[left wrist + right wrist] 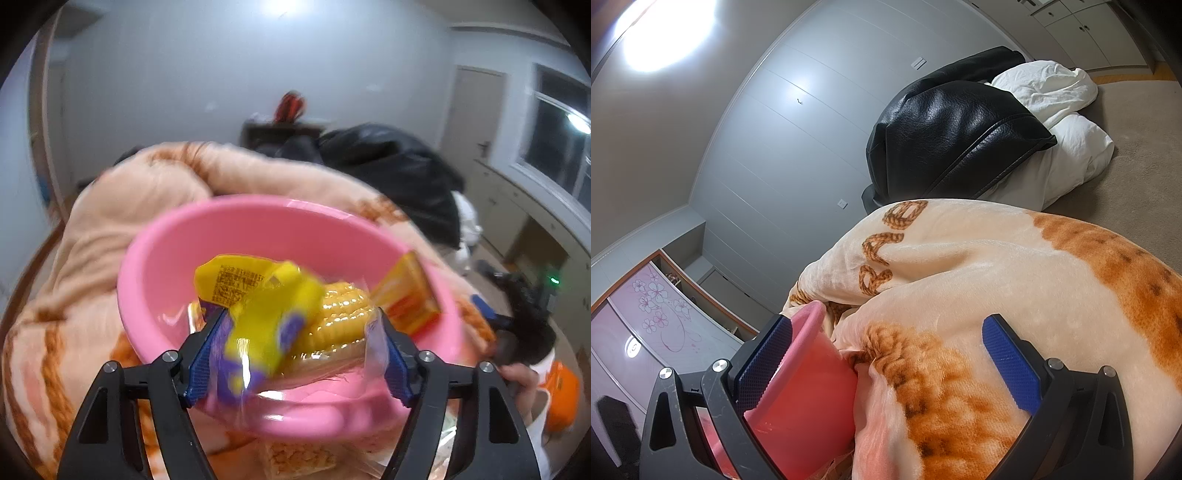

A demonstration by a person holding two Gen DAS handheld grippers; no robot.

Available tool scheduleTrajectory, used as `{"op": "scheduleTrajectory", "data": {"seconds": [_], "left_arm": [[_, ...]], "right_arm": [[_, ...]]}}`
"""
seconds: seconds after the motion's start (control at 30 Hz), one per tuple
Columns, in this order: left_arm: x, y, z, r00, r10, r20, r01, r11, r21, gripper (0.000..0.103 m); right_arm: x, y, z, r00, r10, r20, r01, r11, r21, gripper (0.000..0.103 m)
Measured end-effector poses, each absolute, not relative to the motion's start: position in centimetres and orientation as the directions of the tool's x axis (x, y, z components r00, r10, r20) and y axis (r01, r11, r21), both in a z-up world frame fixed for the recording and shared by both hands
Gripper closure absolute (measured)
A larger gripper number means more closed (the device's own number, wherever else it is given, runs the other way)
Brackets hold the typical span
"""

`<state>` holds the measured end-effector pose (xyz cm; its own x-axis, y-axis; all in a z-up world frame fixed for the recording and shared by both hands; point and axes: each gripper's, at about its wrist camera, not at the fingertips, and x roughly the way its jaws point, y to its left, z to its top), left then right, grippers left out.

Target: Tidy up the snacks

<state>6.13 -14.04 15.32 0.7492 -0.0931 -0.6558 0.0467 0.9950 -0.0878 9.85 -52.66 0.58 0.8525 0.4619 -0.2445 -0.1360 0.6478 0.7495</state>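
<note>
Snacks point(266, 317) in pink bowl point(258, 229) | peach blanket point(997, 266) | grey wall point(768, 147)

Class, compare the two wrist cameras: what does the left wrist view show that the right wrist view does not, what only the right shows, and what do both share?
Only the left wrist view shows the bowl's inside: a yellow snack packet, blurred, between the open left claw pads, a wrapped corn cob and an orange packet.

Only the right wrist view shows the white bedding and the open right claw straddling the bowl's rim.

Both show the pink bowl, the patterned blanket and the black leather jacket.
</note>
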Motion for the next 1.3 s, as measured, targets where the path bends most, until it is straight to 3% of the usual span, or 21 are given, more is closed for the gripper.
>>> {"op": "scheduleTrajectory", "data": {"seconds": [0.1, 0.37, 0.53, 0.67, 0.73, 0.77, 0.8, 0.87, 0.9, 0.97, 1.3], "left_arm": [[5.3, -14.3, 15.2, 0.766, -0.036, -0.642, 0.022, 0.999, -0.03, 0.028], [3.5, -14.2, 16.6, 0.848, -0.036, -0.529, 0.037, 0.999, -0.009, 0.027], [1.2, -10.5, 16.1, 0.913, -0.009, -0.407, -0.047, 0.991, -0.129, 0.021], [-0.2, -5.4, 13.3, 0.923, -0.004, -0.384, -0.142, 0.925, -0.351, 0.021], [-0.3, -2.3, 10.6, 0.921, -0.024, -0.389, -0.188, 0.846, -0.498, 0.02], [0.0, -1.0, 9.1, 0.913, -0.032, -0.407, -0.217, 0.806, -0.55, 0.006], [-0.1, 0.6, 7.3, 0.923, -0.044, -0.383, -0.219, 0.757, -0.615, 0.0], [0.2, 2.1, 5.3, 0.904, 0.018, -0.427, -0.304, 0.729, -0.613, 0.0], [0.7, 2.9, 4.1, 0.87, 0.049, -0.491, -0.383, 0.695, -0.608, 0.0], [1.4, 4.5, 2.4, 0.831, -0.013, -0.557, -0.442, 0.592, -0.674, 0.0], [2.0, 3.8, 1.8, 0.825, -0.002, -0.564, -0.437, 0.631, -0.641, 0.0]], "right_arm": [[9.9, -52.7, 0.6, 0.853, 0.462, -0.245, -0.136, 0.648, 0.75, 0.0], [9.8, -52.5, 0.6, 0.852, 0.463, -0.244, -0.137, 0.647, 0.75, 0.0], [9.8, -52.6, 0.6, 0.852, 0.462, -0.246, -0.136, 0.649, 0.749, 0.0], [9.8, -52.5, 0.6, 0.852, 0.462, -0.247, -0.136, 0.65, 0.748, 0.0], [9.8, -52.5, 0.6, 0.852, 0.462, -0.246, -0.136, 0.649, 0.748, 0.0], [9.8, -52.5, 0.6, 0.852, 0.462, -0.246, -0.136, 0.649, 0.748, 0.0], [9.8, -52.5, 0.6, 0.852, 0.462, -0.246, -0.136, 0.649, 0.748, 0.0], [9.8, -52.5, 0.6, 0.852, 0.462, -0.247, -0.136, 0.65, 0.748, 0.0], [9.8, -52.6, 0.6, 0.852, 0.463, -0.246, -0.136, 0.649, 0.748, 0.0], [9.8, -52.5, 0.6, 0.852, 0.462, -0.246, -0.136, 0.65, 0.748, 0.0], [9.8, -52.6, 0.7, 0.851, 0.463, -0.25, -0.135, 0.652, 0.746, 0.0]]}}
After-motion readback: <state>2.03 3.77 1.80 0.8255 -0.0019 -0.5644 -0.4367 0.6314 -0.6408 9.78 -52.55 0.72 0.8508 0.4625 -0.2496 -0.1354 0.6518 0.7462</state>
